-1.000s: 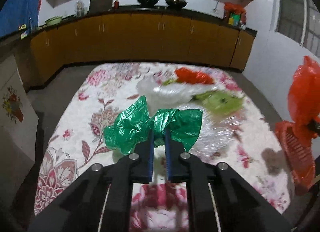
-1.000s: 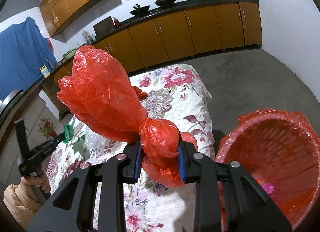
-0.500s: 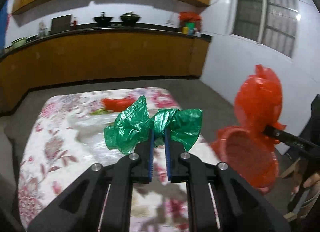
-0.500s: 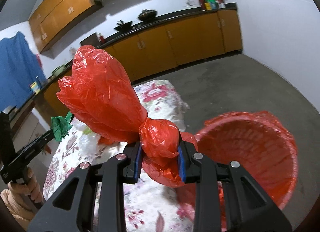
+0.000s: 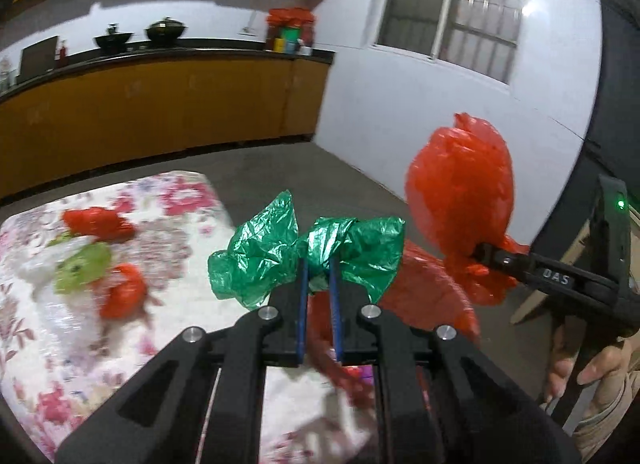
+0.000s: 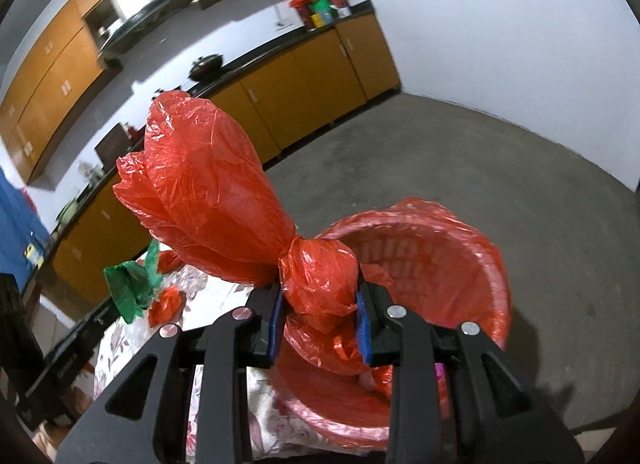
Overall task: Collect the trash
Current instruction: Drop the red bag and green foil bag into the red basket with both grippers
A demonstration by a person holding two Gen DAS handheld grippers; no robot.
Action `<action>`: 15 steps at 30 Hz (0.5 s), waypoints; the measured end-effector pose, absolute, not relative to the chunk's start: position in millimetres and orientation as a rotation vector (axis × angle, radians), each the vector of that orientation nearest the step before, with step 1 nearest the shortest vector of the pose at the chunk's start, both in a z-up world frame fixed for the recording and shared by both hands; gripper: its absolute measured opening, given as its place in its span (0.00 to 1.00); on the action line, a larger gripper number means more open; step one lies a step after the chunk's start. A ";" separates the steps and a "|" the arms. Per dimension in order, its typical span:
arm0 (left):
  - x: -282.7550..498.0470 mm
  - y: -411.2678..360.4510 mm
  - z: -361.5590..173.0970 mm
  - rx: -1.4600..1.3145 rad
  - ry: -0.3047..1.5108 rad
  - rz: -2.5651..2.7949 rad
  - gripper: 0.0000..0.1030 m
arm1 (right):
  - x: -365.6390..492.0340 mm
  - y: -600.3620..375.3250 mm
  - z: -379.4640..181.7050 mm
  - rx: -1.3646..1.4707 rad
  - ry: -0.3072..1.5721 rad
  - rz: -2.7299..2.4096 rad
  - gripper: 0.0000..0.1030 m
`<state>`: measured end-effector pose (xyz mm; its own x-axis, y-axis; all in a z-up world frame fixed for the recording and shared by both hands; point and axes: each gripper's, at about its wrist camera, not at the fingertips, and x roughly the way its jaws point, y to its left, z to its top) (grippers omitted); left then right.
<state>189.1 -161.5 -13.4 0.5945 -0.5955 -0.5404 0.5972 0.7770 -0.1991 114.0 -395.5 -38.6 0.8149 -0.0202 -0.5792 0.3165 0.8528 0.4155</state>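
The red basket point(image 5: 436, 296) sits half hidden behind the green bag point(image 5: 308, 256) — table scraps point(image 5: 100, 264) blurred.

Both grippers have swung away from the floral table point(image 5: 120, 328) toward the red basket point(image 6: 460, 264). The green bag point(image 5: 304, 252) now hangs over the basket's near edge, and the red bag point(image 6: 224, 200) above its mouth.

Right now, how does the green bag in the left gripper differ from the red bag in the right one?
The green bag is smaller and crumpled flat; the red bag is bigger and puffed up. The green one spreads sideways, the red one stands upward. Both are thin plastic, each clamped between jaws.
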 end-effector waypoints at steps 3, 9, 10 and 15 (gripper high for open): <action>187.4 -182.4 -17.8 0.014 0.634 -0.732 0.11 | 112.0 -405.2 -43.6 0.556 0.601 -0.202 0.29; 187.5 -208.3 -32.1 0.018 0.670 -0.777 0.11 | 110.5 -419.1 -52.3 0.615 0.607 -0.224 0.29; 188.2 -212.2 -34.6 0.019 0.677 -0.783 0.11 | 111.3 -422.4 -54.4 0.625 0.608 -0.227 0.30; 192.4 -228.3 -47.6 0.022 0.711 -0.807 0.14 | 113.9 -435.8 -60.7 0.660 0.609 -0.236 0.37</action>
